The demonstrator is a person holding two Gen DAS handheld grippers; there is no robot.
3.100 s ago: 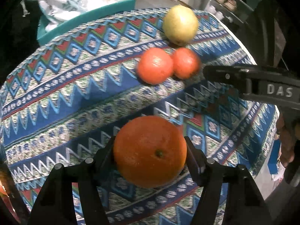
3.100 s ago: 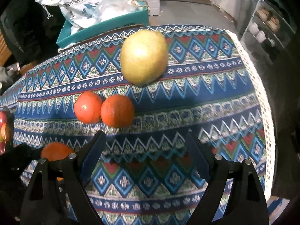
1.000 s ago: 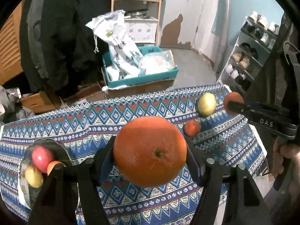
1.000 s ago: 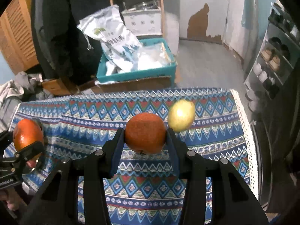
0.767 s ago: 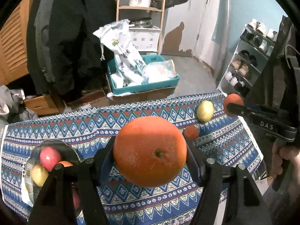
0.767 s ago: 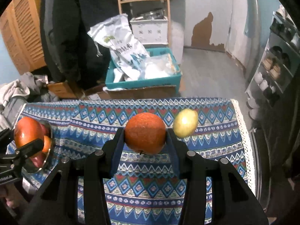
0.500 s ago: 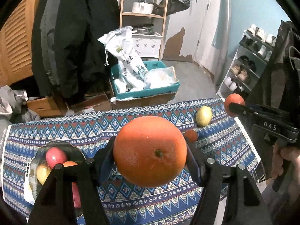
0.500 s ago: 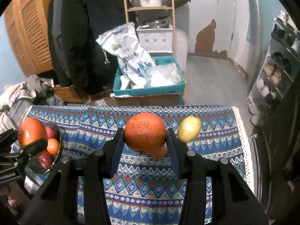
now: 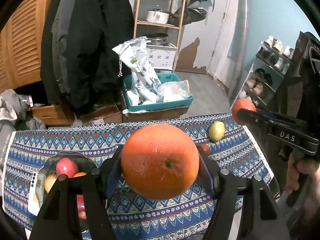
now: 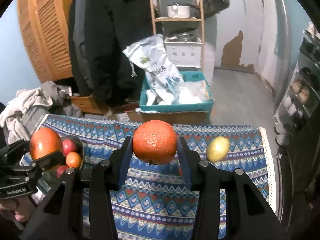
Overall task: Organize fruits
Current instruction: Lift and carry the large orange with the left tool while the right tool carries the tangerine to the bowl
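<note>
Orange fruit fills both grippers. The left gripper is clamped on a big orange, held in the air above the table, with its stem end toward the camera. The right gripper is clamped on a smaller orange, also lifted above the table, nearer its right side. On the patterned cloth a yellow-green fruit lies near the far right corner. A small orange fruit lies just beside the big orange in the left view, mostly hidden behind it and the finger. At the left end of the table stands a dark bowl with a red apple, a yellowish fruit and a small orange one inside. Behind the table, on the floor, is a teal box with white bags.
</note>
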